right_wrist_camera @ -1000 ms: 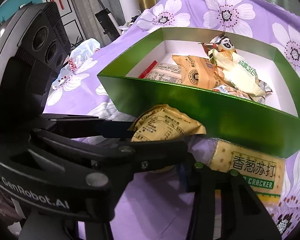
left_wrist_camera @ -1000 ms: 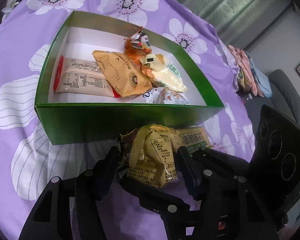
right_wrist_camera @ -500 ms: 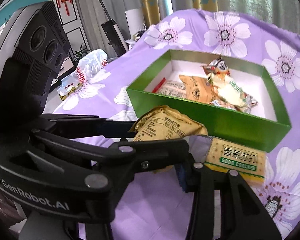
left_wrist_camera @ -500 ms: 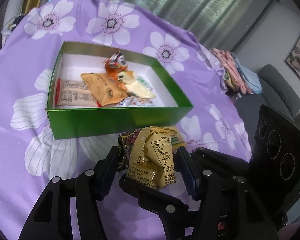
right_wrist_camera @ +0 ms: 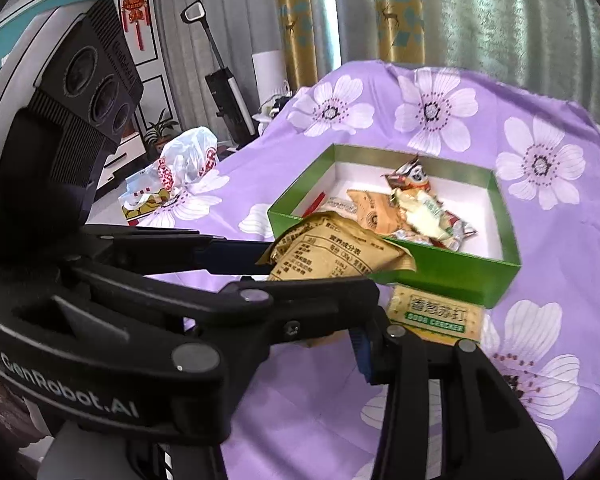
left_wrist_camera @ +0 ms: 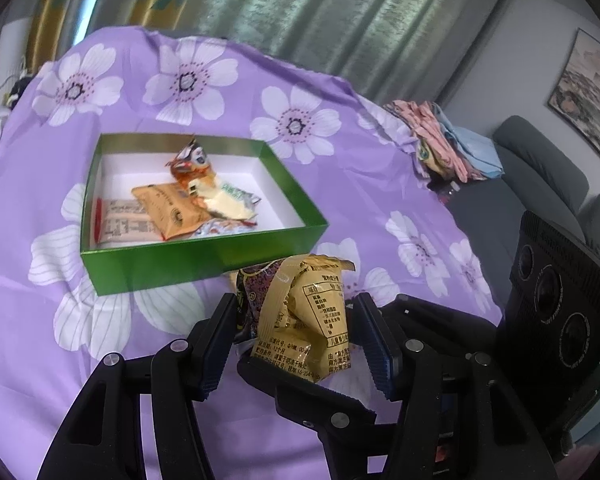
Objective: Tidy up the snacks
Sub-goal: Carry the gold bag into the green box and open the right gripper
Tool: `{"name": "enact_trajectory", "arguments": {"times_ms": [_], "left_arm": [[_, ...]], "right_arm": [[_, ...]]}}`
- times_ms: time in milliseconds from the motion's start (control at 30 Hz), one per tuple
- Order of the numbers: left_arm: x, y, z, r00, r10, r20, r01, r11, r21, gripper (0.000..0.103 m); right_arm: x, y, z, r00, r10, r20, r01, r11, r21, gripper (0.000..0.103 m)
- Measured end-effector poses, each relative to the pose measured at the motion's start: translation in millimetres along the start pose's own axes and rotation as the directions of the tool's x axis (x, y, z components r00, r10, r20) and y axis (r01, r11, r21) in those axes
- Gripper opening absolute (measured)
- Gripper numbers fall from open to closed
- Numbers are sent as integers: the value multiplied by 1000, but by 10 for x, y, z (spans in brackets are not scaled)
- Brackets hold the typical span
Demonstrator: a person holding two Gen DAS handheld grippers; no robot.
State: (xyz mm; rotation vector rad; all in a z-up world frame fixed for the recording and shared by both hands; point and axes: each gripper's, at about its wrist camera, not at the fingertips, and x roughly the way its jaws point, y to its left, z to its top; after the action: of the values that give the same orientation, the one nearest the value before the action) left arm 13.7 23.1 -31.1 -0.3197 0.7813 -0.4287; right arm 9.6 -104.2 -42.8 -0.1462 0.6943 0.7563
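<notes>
Above the purple floral cloth [left_wrist_camera: 340,184], the left gripper [left_wrist_camera: 296,336] held a yellow snack packet [left_wrist_camera: 304,320] clear of the surface, its jaws closed to a middling gap with both pads pressing the crumpled wrapper. A dark patterned packet [left_wrist_camera: 256,284] seemed wedged against the yellow one on the left finger's side; whether it was gripped too I could not tell. The step in hand looked like carrying this packet to the green box [left_wrist_camera: 204,260], which sat just ahead and already held about 5 snacks, among them an orange-brown packet [left_wrist_camera: 168,216] and a pale cream one [left_wrist_camera: 224,204].

The next move would call for bringing the packet over the near wall, toward the bare white floor at the box's right end, then widening the jaws.

From the right wrist view, the right gripper [right_wrist_camera: 340,332] was mostly hidden behind the left one; only 1 finger showed clearly, so I could not tell how its jaws stood. A soda cracker pack [right_wrist_camera: 436,314] lay on the cloth, touching the box's near wall, not yet put away
</notes>
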Motion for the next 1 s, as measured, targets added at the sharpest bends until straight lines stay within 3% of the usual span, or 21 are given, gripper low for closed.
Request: {"name": "enact_trajectory", "arguments": {"times_ms": [500, 1000], "left_arm": [[-66, -353, 124, 1000, 10, 28, -13, 996, 92, 59], [64, -379, 319, 1000, 14, 28, -17, 992, 122, 59]], "right_arm": [[-301, -96, 33, 996, -18, 84, 17, 1000, 14, 45], [-257, -270, 137, 993, -20, 115, 16, 999, 31, 45]]}}
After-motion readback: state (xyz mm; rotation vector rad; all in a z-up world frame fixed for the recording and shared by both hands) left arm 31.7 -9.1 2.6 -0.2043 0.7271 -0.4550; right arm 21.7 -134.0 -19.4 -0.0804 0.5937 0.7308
